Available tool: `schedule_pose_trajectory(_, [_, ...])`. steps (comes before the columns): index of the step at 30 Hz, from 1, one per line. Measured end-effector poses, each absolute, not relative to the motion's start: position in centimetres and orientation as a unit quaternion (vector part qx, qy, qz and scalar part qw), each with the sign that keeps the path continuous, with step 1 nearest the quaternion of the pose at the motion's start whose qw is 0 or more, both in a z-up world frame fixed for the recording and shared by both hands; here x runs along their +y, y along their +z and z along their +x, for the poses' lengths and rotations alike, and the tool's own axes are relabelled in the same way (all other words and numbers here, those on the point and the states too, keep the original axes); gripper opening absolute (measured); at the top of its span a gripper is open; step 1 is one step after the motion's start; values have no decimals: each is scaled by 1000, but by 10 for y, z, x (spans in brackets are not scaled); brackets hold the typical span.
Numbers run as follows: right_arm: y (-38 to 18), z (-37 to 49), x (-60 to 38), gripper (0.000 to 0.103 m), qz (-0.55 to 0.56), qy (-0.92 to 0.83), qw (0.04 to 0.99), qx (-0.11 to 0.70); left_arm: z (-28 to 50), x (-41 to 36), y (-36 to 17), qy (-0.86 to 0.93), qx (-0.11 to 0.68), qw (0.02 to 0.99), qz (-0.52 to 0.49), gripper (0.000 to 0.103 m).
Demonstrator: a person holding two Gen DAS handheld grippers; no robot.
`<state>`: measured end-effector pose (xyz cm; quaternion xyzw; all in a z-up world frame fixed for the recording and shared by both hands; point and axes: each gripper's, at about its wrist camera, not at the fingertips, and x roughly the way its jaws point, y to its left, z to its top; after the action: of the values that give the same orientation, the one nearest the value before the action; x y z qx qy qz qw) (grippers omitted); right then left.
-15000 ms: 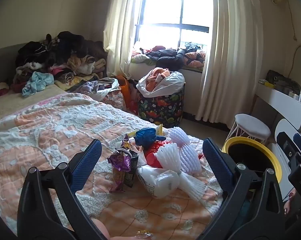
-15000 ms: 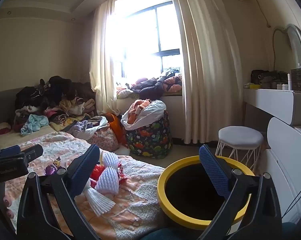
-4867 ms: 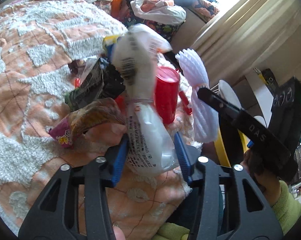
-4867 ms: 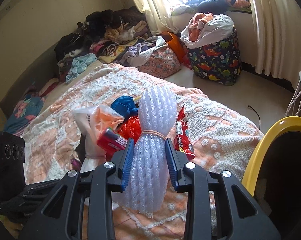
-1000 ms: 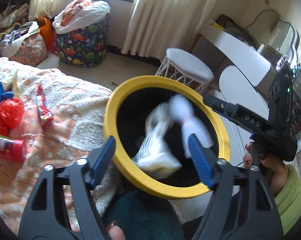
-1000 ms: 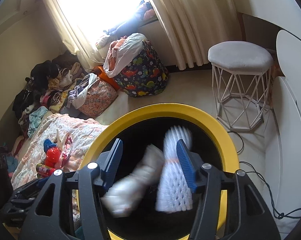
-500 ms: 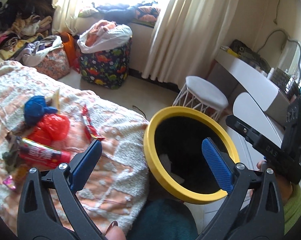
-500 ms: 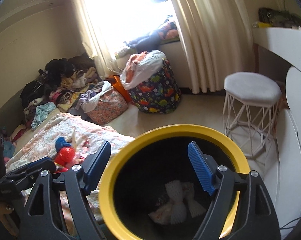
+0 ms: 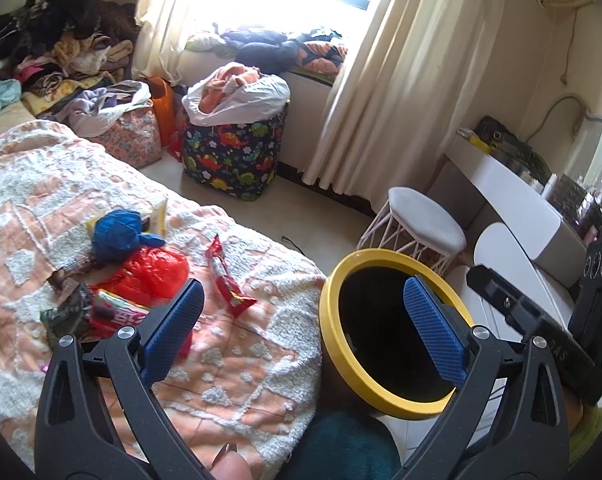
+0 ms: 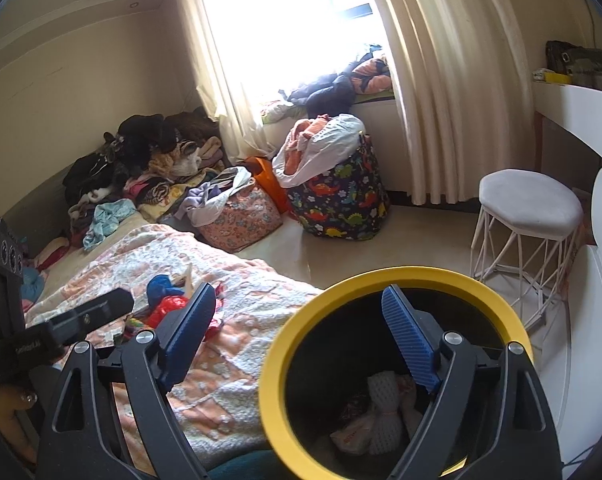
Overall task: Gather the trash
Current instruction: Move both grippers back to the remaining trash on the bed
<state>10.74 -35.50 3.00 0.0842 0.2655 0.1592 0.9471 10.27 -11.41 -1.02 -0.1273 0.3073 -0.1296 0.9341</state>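
A yellow-rimmed black bin (image 9: 333,344) (image 10: 393,276) stands beside the bed. In it lie white foam netting (image 10: 385,412) and a white plastic bag (image 10: 351,434). On the bedspread sit a blue crumpled bag (image 9: 115,234), a red plastic bag (image 9: 153,270), a red snack wrapper (image 9: 227,282) and dark wrappers (image 9: 73,312). My left gripper (image 9: 301,328) is open and empty over the bed's edge next to the bin. My right gripper (image 10: 301,340) is open and empty above the bin's rim.
A white wire stool (image 9: 421,224) (image 10: 529,208) stands behind the bin. A dinosaur-print laundry basket (image 9: 233,152) and floral bag (image 9: 129,134) sit by the window. Clothes pile (image 10: 149,168) at the bed's far end. White desk (image 9: 517,208) on the right.
Both grippers opened over the bin and dropped the foam netting and plastic bag into it. They then pulled back and up; the left has swung toward the bed.
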Motion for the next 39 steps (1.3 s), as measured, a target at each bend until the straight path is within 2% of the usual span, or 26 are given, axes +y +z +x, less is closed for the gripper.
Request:
schedule_pose_trajectory(18, [35,103,-294,83,35,222,935,276,98,-68,-4,-94,283,942,-153,92])
schedule_pose_trajectory(39, [24,119,-206,83,-48,293,906,300,99,22,-24,-15,285,936,-204,92])
